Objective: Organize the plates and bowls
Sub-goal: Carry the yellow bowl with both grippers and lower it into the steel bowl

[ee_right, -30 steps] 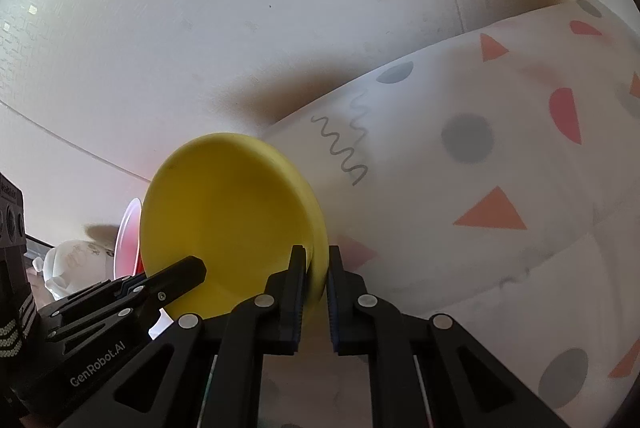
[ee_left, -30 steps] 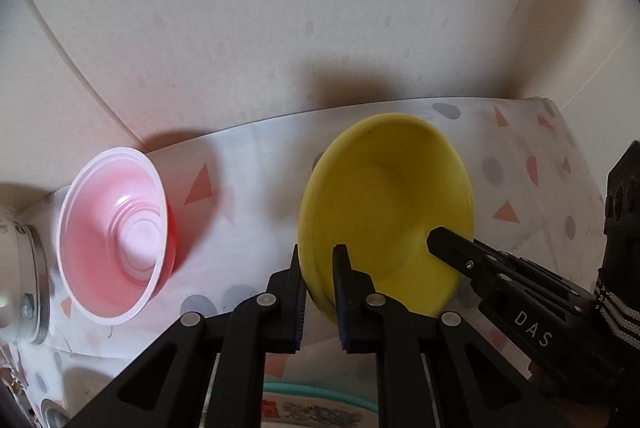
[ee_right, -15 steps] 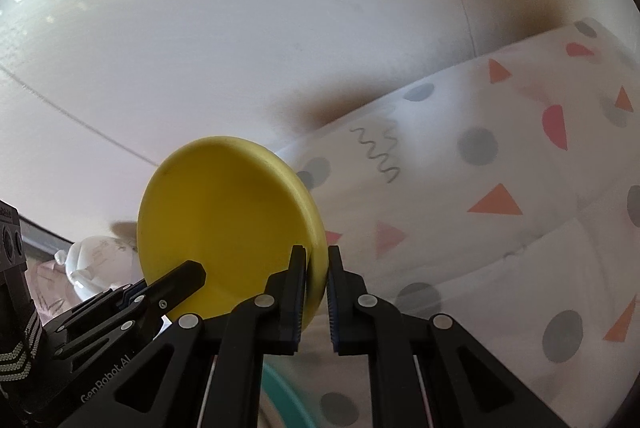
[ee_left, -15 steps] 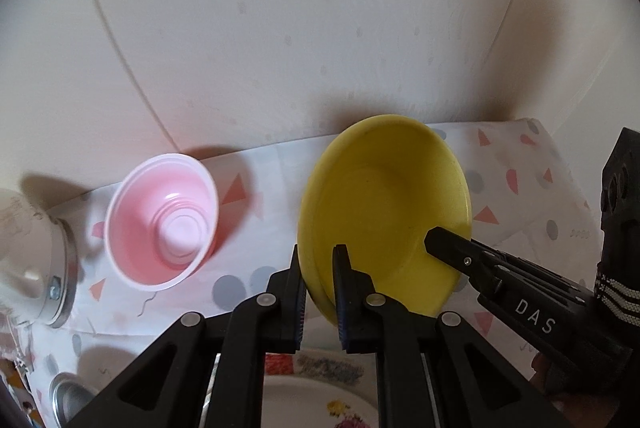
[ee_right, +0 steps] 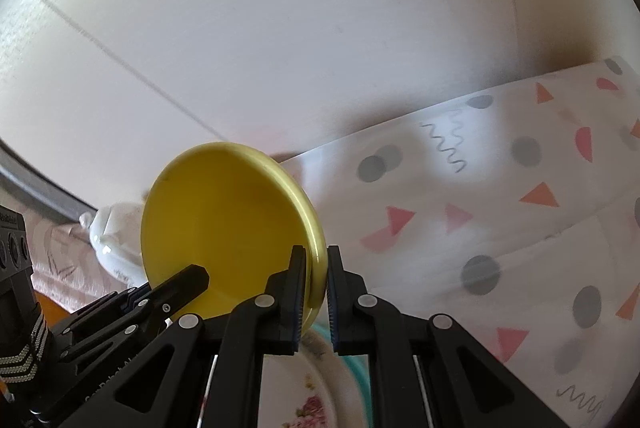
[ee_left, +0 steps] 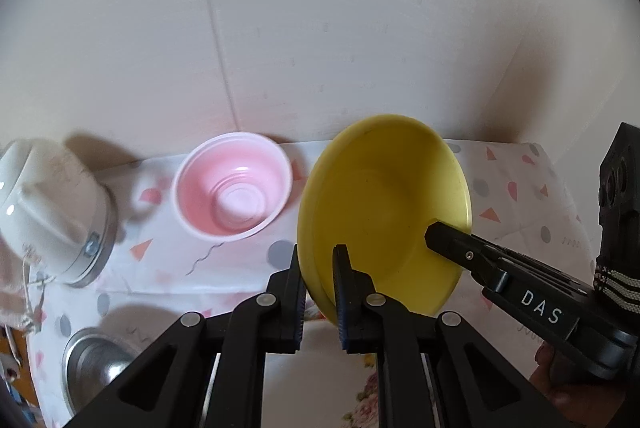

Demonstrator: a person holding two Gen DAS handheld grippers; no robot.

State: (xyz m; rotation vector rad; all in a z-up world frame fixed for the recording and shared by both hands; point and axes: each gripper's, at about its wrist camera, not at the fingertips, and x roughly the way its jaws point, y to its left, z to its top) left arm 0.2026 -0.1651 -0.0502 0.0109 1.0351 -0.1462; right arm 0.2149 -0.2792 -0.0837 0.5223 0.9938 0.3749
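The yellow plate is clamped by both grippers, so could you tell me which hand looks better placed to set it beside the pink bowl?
Probably the left. The left gripper grips the yellow plate on the rim nearer the pink bowl; the right gripper holds the far rim.

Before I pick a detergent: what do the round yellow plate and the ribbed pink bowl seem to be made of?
The round yellow plate looks like moulded plastic: even opaque colour, soft satin sheen, thin rolled rim. The ribbed pink bowl looks like thin plastic, possibly disposable: light glows through its pale wall, with stepped rings in its base. Neither can be confirmed by sight alone.
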